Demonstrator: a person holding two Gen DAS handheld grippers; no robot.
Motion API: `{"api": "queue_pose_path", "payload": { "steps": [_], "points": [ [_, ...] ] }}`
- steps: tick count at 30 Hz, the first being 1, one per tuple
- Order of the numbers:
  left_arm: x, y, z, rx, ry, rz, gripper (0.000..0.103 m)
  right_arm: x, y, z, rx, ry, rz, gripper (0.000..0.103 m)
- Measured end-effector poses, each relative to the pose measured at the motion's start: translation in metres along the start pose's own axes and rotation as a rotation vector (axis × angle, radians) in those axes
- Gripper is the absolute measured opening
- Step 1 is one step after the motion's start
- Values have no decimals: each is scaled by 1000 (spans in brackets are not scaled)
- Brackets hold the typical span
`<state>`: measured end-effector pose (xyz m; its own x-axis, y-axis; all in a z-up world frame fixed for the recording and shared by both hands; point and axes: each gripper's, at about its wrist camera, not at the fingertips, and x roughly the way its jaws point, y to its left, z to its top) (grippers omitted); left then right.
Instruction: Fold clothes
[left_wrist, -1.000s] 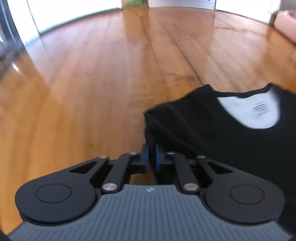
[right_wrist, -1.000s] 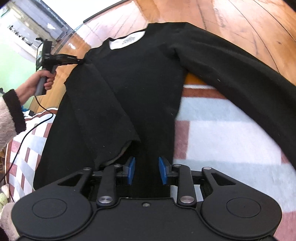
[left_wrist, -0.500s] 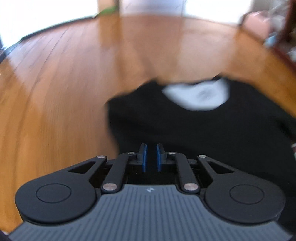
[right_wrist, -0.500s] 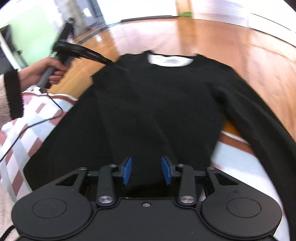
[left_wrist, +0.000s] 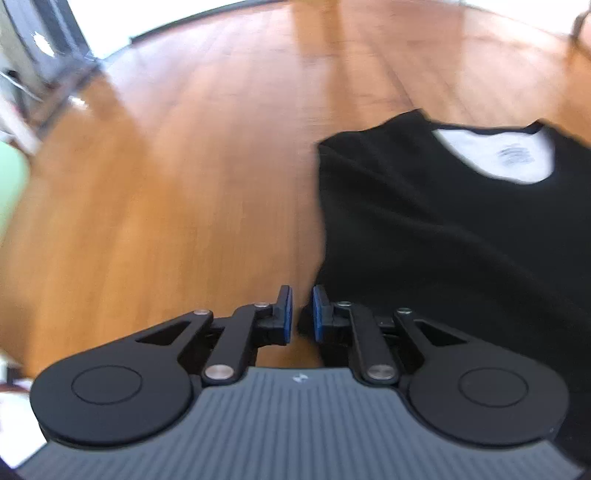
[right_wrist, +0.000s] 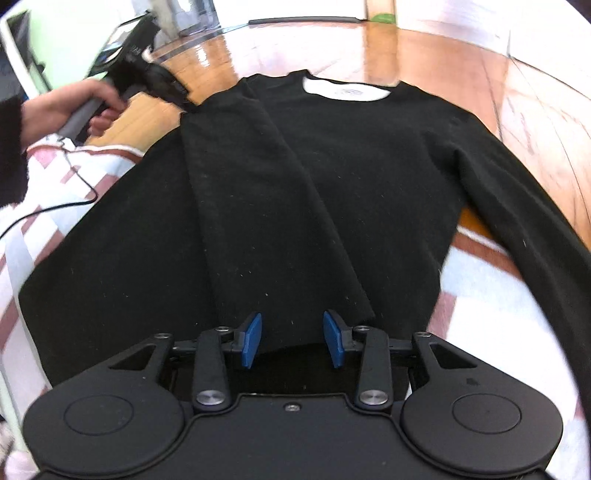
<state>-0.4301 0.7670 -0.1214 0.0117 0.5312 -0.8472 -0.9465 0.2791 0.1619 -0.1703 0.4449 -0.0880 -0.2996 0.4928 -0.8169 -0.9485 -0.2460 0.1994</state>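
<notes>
Sweater (right_wrist: 332, 177), black and long-sleeved, lies flat, half on a wooden floor (left_wrist: 184, 184) and half on a checked blanket (right_wrist: 480, 295). Its left sleeve is folded across the body; its right sleeve trails toward the near right. It looks soft, light and limp, best pinched at edges such as shoulder or cuff. Left gripper (left_wrist: 302, 314), jaws nearly together, holds nothing visible beside the left shoulder. Right gripper (right_wrist: 291, 339), jaws lately widened, hangs open above the hem.

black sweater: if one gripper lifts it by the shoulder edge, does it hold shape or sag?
Likely sags: the black sweater lies limp, one sleeve already folded flat across the body. Probably light, a thin knit. It may slide rather than lift cleanly, since its top lies on the glossy wood floor.
</notes>
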Motion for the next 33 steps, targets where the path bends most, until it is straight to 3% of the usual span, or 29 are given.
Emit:
{"api": "queue_pose_path", "payload": {
  "steps": [1,2,4,5,6,11,17,20,23,30,33],
  "points": [
    [-12,-1,0,-19,2,9,14,0,-2,1,20,22,-9,43],
    [-29,-3,-1,-54,-16,-39,18,-2,-2,1,41,54,-24,43],
    [-71,-15,-8,-111,-80,-180,34,-9,-1,-3,62,54,-38,43],
    [-90,-23,-12,-129,-109,-238,47,-15,-3,-7,77,38,-49,43],
    [-109,-38,-18,-123,-131,-288,51,-24,-8,-12,103,10,-70,44],
    [-154,-110,-53,-86,-117,-502,55,-71,-49,-42,291,-137,-272,44],
    [-167,-193,-97,-23,-66,-667,55,-134,-72,-82,329,-271,-658,45],
    [-175,-225,-119,-13,-77,-749,55,-144,-76,-92,262,-255,-766,45],
    [-166,-250,-131,11,-48,-844,55,-143,-83,-95,251,-215,-811,45],
    [-161,-293,-124,111,-90,-889,55,-131,-88,-94,217,-127,-907,44],
    [-163,-302,-127,143,-103,-871,55,-122,-90,-89,164,-74,-972,44]
  ]
}}
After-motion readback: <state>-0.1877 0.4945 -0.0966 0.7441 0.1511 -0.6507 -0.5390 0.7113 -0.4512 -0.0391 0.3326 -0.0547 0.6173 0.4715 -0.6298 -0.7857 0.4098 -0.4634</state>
